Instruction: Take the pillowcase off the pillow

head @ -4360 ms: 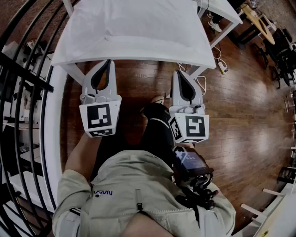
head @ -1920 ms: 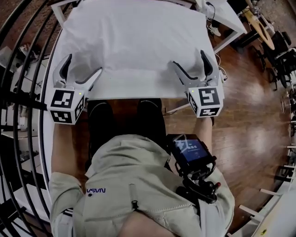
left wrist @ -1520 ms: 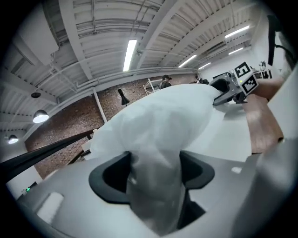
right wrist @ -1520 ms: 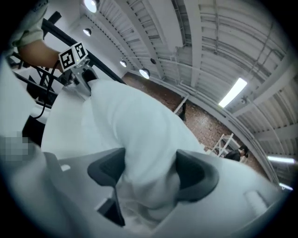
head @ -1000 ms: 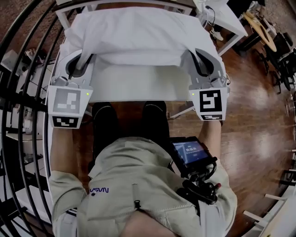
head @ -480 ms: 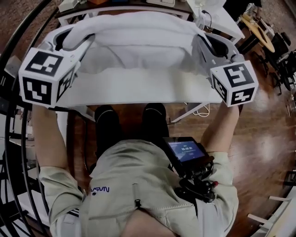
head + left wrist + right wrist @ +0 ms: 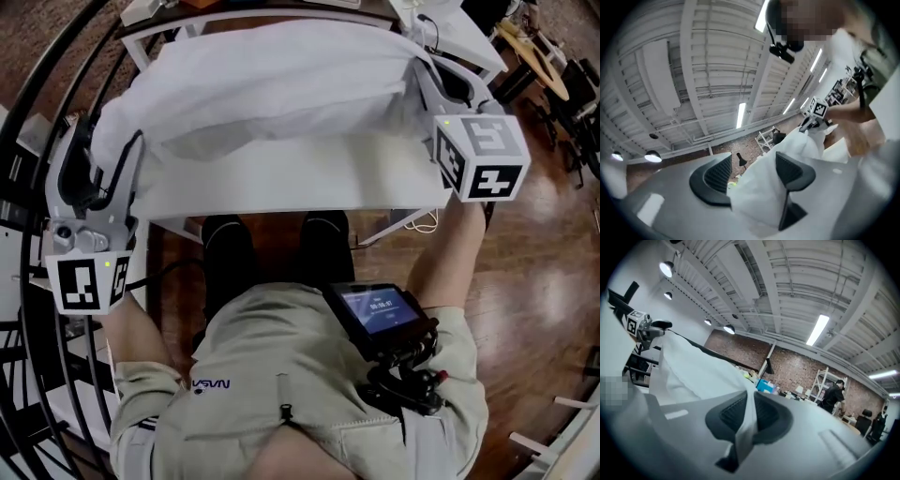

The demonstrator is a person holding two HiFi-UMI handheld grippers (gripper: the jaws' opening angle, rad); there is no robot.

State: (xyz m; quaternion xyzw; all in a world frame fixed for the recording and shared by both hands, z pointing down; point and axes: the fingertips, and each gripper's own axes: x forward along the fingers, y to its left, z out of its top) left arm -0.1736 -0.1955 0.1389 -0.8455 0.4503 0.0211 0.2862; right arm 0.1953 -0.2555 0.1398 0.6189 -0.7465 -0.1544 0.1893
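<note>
The white pillowcase with the pillow inside lies across the white table, its near edge lifted. My right gripper is shut on the near right corner and holds it up; in the right gripper view the cloth is pinched thin between the pads. My left gripper is at the near left corner. Its jaws have just been opening: a fold of the pillowcase still hangs between them, resting against the right pad and clear of the left pad.
A curved black railing runs along the left. Wood floor lies to the right, with another white table and chairs beyond. A device with a lit screen hangs on the person's chest.
The left gripper has swung out to the left and toward the person, and its jaws have parted. The right gripper keeps the right corner raised, almost in place.
</note>
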